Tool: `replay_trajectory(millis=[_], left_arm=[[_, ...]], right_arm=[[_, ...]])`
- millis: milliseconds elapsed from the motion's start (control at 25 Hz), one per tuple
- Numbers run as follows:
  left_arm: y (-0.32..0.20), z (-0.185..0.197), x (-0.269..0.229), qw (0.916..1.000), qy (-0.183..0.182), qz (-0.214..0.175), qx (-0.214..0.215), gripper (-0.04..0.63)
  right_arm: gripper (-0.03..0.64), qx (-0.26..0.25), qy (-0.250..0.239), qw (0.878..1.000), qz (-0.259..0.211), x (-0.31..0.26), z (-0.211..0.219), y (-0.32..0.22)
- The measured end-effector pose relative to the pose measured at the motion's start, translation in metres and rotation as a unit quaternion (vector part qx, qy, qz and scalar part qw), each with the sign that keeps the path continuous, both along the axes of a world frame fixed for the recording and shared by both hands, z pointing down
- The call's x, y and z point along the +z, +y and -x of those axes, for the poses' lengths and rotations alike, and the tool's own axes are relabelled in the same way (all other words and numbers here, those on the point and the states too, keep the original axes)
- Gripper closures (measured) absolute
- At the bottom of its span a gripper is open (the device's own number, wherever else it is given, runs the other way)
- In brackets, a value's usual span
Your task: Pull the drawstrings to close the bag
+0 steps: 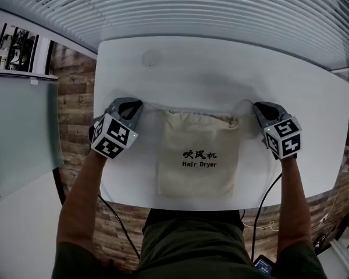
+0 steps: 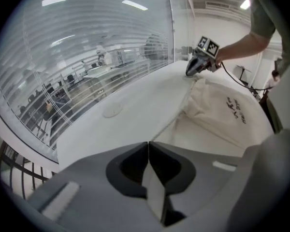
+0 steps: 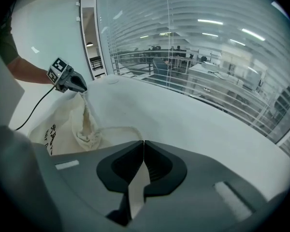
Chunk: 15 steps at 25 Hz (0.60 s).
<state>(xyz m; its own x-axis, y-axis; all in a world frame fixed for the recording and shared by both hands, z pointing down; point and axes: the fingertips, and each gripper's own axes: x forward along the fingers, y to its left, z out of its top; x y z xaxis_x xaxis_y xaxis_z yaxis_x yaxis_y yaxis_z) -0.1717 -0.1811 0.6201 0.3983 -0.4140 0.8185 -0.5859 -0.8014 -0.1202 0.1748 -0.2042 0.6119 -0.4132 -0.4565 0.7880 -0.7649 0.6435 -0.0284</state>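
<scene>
Flat bag (image 1: 198, 156), long axis near-far, mouth at far end; left gripper (image 1: 136, 107), right gripper (image 1: 258, 108) pinch drawstrings (image 1: 153, 106).

left gripper (image 2: 148, 145): jaws together, pinching drawstring (image 2: 168, 125) | drawstring: runs over white table (image 2: 135, 93) to cream drawstring bag (image 2: 222, 111) | bag mouth: gathered | right gripper (image 2: 192, 72): at bag's far top corner

White table (image 1: 221, 68), small round disc (image 1: 150, 57)

Bare table (image 1: 221, 63) beyond the bag (image 1: 198, 156); a flat round disc (image 1: 150, 57) near its far edge; glass wall (image 1: 232, 10) close behind
</scene>
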Motion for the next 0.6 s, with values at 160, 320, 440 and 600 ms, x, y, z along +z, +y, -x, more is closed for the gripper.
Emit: replay_trajectory(millis=[160, 320, 440, 600], left_arm=[[0.003, 0.003, -0.024, 0.9983, -0.025, -0.052, 0.005, 0.583], [0.018, 0.007, -0.061, 0.9917, -0.056, -0.116, 0.005, 0.583], [0.031, 0.01, -0.097, 0.9836, -0.077, -0.163, 0.009, 0.584], [0.042, 0.011, -0.155, 0.9724, -0.075, -0.22, -0.019, 0.584]], right_arm=[[0.6, -0.005, 0.018, 0.999, -0.046, -0.025, -0.004, 0.007], [0.601, -0.024, 0.062, 0.991, -0.113, -0.063, -0.01, 0.024], [0.601, -0.029, 0.093, 0.982, -0.164, -0.096, -0.01, 0.034], [0.601, -0.019, 0.117, 0.967, -0.224, -0.142, -0.016, 0.046]])
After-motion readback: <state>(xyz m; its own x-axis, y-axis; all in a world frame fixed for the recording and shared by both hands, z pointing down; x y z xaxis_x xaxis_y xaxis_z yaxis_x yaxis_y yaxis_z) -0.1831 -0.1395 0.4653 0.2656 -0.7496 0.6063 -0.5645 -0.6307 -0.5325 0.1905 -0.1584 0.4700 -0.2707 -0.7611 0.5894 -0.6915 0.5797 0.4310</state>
